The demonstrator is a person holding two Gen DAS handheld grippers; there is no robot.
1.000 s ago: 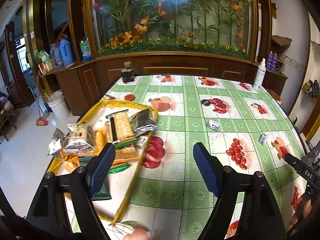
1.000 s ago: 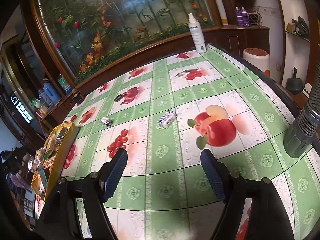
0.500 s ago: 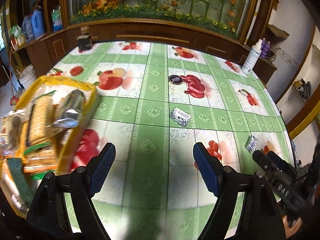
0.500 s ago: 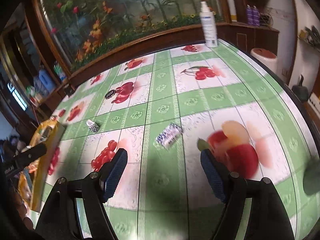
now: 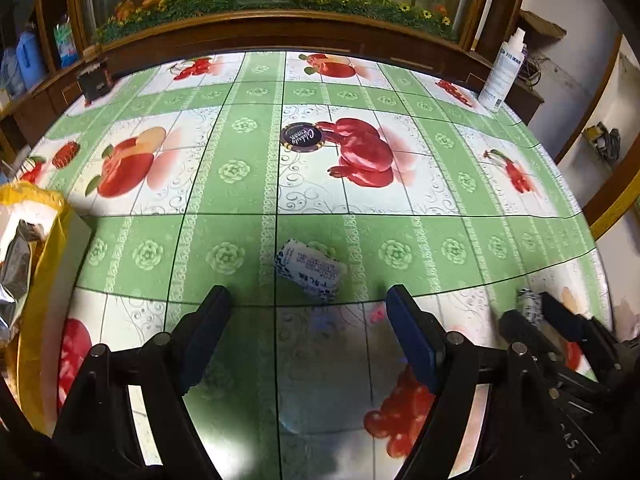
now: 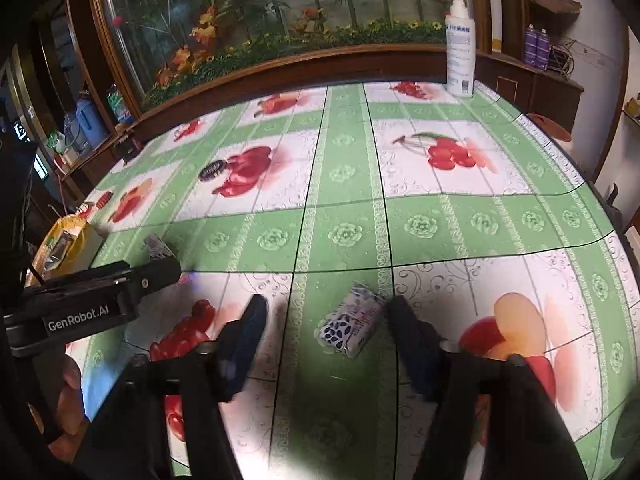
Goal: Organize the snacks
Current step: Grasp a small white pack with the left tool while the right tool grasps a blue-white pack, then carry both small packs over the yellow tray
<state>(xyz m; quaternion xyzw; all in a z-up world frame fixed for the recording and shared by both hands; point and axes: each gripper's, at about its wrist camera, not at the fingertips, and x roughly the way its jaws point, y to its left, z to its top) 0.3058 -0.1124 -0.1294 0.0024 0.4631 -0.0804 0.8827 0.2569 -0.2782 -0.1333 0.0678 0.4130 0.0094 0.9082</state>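
A small white-and-blue snack packet [image 5: 310, 270] lies on the fruit-print tablecloth. It sits just ahead of my left gripper [image 5: 307, 296], which stands open, with its fingers wide on either side and not touching it. A second packet of the same kind [image 6: 352, 326] lies between the fingers of my right gripper [image 6: 327, 306]. The right gripper's jaws are closing: the right pad is at the packet's end and the left pad is still apart from it. A round dark snack [image 5: 301, 137] lies farther back on the table. The yellow tray [image 5: 40, 280] holding several snacks is at the left edge.
A white spray bottle [image 6: 460, 48] stands at the table's far right corner. A wooden cabinet with a flower display runs behind the table. In the right wrist view my left gripper [image 6: 100, 292] and a hand [image 6: 68, 392] are close on the left. The table's rim curves near on the right.
Both grippers have moved forward and down, each over its own packet. The tray has slid to the left edge of the left wrist view. The right gripper's fingers stand closer together than before.
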